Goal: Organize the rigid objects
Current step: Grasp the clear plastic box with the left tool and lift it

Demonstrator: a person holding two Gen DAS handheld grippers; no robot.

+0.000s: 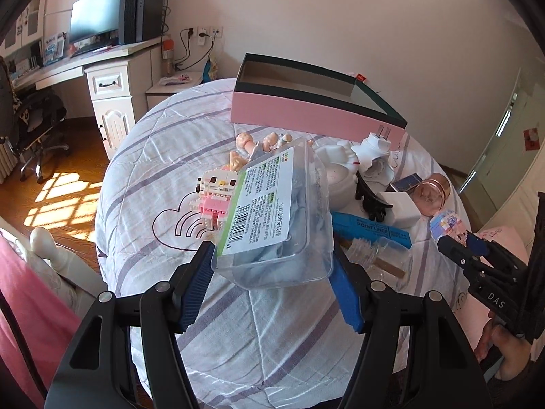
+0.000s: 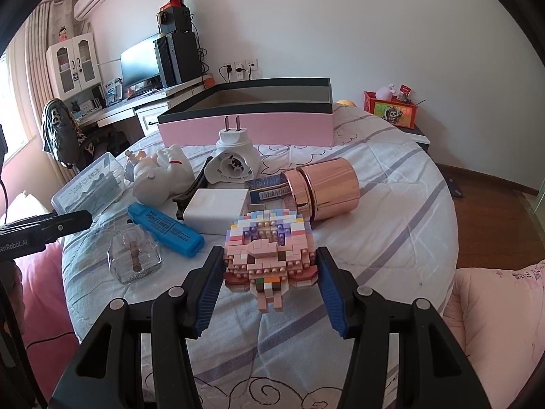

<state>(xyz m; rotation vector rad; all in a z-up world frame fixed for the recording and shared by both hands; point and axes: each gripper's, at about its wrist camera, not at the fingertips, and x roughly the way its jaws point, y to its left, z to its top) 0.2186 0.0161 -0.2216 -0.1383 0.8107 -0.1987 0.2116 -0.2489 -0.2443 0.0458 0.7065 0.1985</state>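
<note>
Left wrist view showed the left gripper (image 1: 272, 262) clamped on a clear plastic case (image 1: 279, 211) with a printed label, both blue pads pressed against its sides and the case raised above the quilted bed (image 1: 153, 156). At eleven o'clock from the case stood a pink-and-white brick figure (image 1: 213, 197), seen only in this view, with a small doll (image 1: 252, 146) just beyond it. At twelve o'clock lay the open pink box (image 1: 306, 116), its visible interior bare. At three o'clock the right gripper (image 1: 456, 238) entered, a person's hand (image 1: 504, 351) behind it.

Right wrist view showed the right gripper (image 2: 270, 272) closed on a pastel brick model (image 2: 269, 248), pads against both flanks. At ten o'clock lay a blue marker (image 2: 167, 230) and, nearer, a glass bottle (image 2: 134, 259). At twelve o'clock sat a white block (image 2: 218, 209), and behind it a white plug-in device (image 2: 233, 160) with its prongs up. At one o'clock a rose-gold canister (image 2: 323, 187) lay on its side. Only this view revealed a red box (image 2: 393, 112) at two o'clock beyond the bed, and a white figurine (image 2: 160, 173) at eleven o'clock.
</note>
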